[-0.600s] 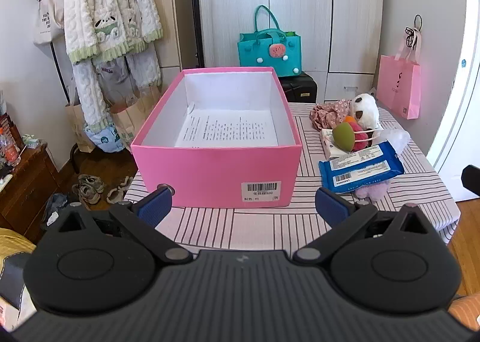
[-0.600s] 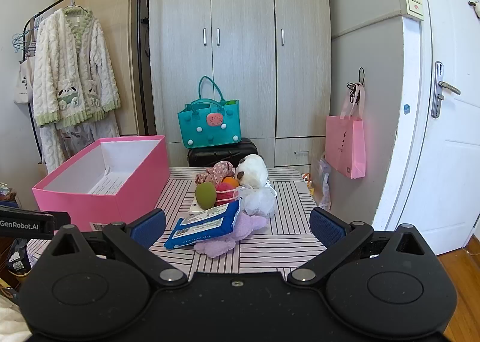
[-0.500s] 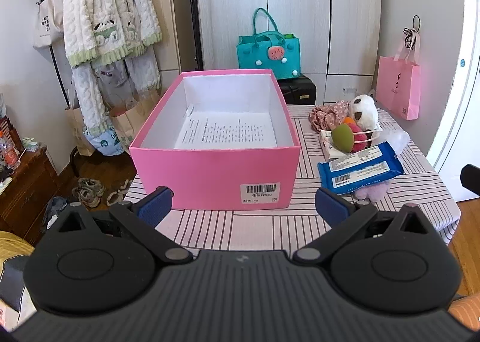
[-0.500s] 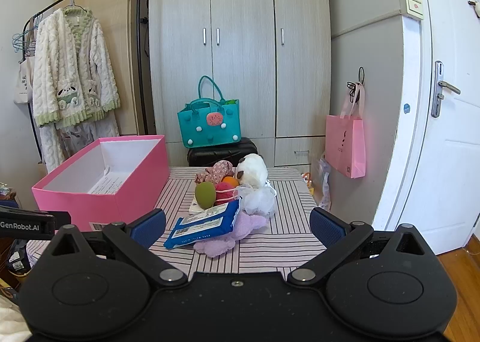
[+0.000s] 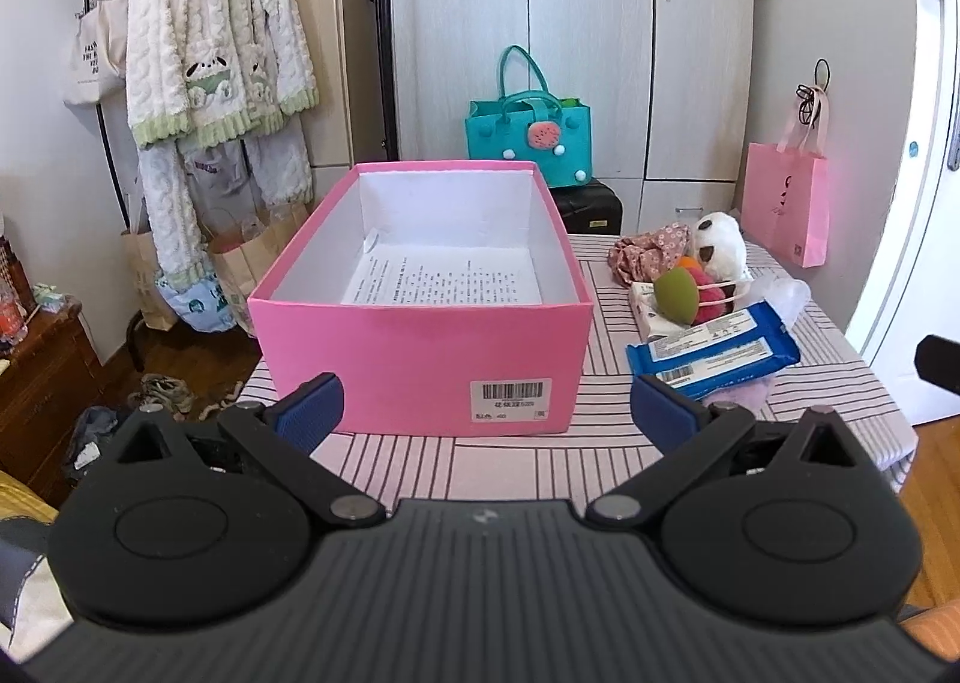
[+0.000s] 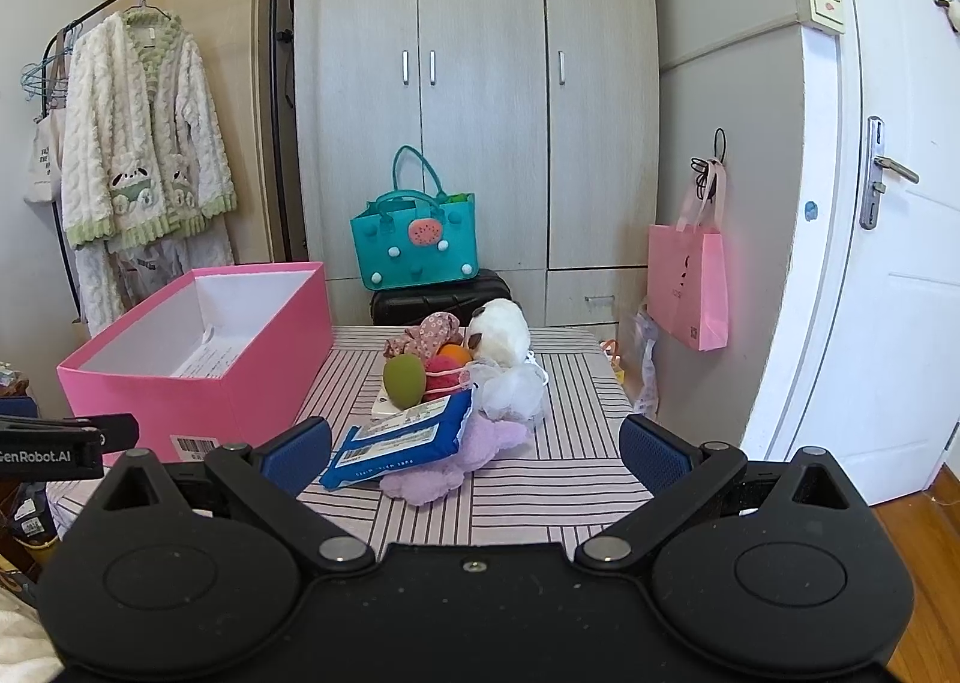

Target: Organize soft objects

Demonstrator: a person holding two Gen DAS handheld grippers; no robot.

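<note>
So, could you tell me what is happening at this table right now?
A person holds two grippers above a striped table, both with jaws open and empty. The pink box holds only a printed sheet. The soft things, a blue packet, purple plush and white plush among them, sit piled beside it, untouched.

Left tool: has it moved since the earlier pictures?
Yes. The left tool has edged closer to the pink box, which fills more of its view.
</note>
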